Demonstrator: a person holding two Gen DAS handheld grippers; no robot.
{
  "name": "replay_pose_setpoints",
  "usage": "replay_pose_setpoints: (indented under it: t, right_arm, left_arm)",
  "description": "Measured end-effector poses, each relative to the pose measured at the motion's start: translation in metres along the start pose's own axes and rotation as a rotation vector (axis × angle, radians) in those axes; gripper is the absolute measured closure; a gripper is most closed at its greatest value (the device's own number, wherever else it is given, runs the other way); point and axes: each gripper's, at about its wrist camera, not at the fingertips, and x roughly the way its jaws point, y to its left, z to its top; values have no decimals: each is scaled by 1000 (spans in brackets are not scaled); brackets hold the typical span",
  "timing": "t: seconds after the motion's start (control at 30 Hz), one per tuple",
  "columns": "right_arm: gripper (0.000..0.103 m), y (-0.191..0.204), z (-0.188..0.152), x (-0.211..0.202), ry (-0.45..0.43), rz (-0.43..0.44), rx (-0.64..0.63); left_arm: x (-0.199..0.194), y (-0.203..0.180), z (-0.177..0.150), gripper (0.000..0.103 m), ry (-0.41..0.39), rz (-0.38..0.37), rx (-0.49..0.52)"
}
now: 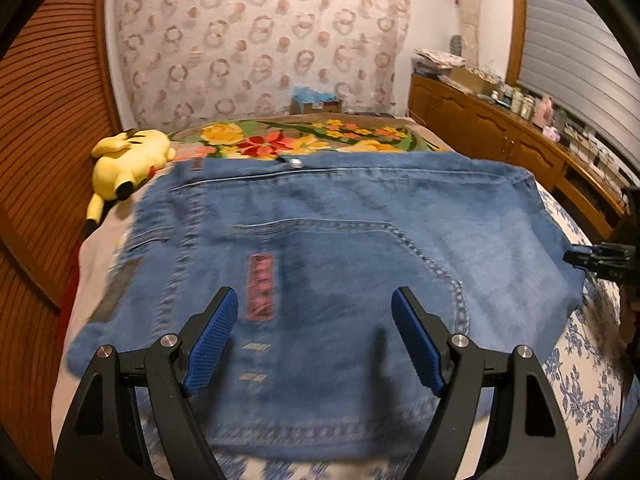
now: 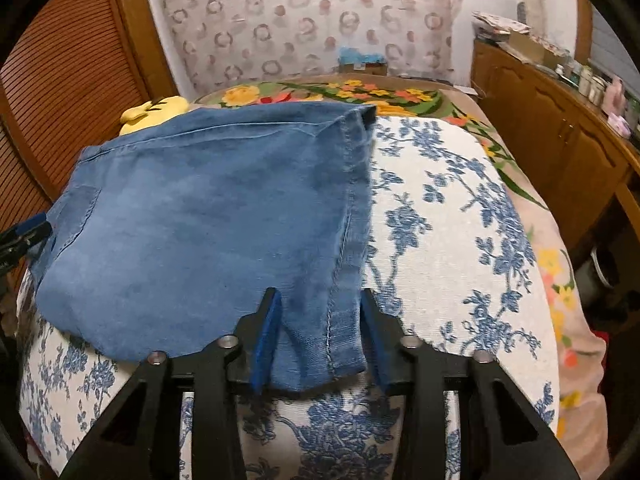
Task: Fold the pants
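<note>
One pair of jeans (image 2: 200,220) lies folded on the bed (image 2: 440,240), its long axis running across the bed from the left gripper (image 1: 314,340) to the right gripper (image 2: 320,340). We see the left jaws wide apart, empty, hovering above the denim near the pink label (image 1: 261,286). The right jaws straddle the near hemmed corner; we cannot tell whether they clamp it. The right hand is the nearer for the next fold. One yellow plush toy (image 1: 128,164) lies beyond the jeans.

Blue denim pants (image 1: 320,240) lie flat, folded over on the bed, waistband with its metal button at twelve o'clock, hemmed corner at six o'clock.
</note>
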Motion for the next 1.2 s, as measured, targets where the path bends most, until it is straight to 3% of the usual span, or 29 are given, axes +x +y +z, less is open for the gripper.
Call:
replay_pose_setpoints:
  t: [0.13, 0.37, 0.67, 0.83, 0.93, 1.0, 1.07, 1.2]
  right_arm:
    - [78, 5, -5, 0, -24, -9, -66]
    - [80, 4, -12, -4, -46, -4, -78]
    - [80, 6, -11, -3, -45, -7, -79]
    - [80, 5, -11, -2, -45, -8, -81]
    - [80, 7, -10, -2, -44, -10, -81]
    - [80, 7, -10, -2, -44, -10, -81]
    - [81, 8, -10, -2, -44, -14, -91]
    - [86, 16, -9, -4, -45, -9, -109]
  left_arm:
    - [-20, 22, -9, 23, -23, 59, -41]
    - [-30, 88, -24, 23, -5, 192, -173]
    - [-12, 138, -24, 24, 25, 202, -294]
    - [6, 148, -38, 25, 115, 230, -335]
    - [12, 152, -42, 25, 147, 205, -372]
    - [13, 150, -40, 32, 146, 195, -368]
    - [13, 147, -37, 52, 142, 172, -362]
    - [13, 140, -30, 67, 126, 189, -323]
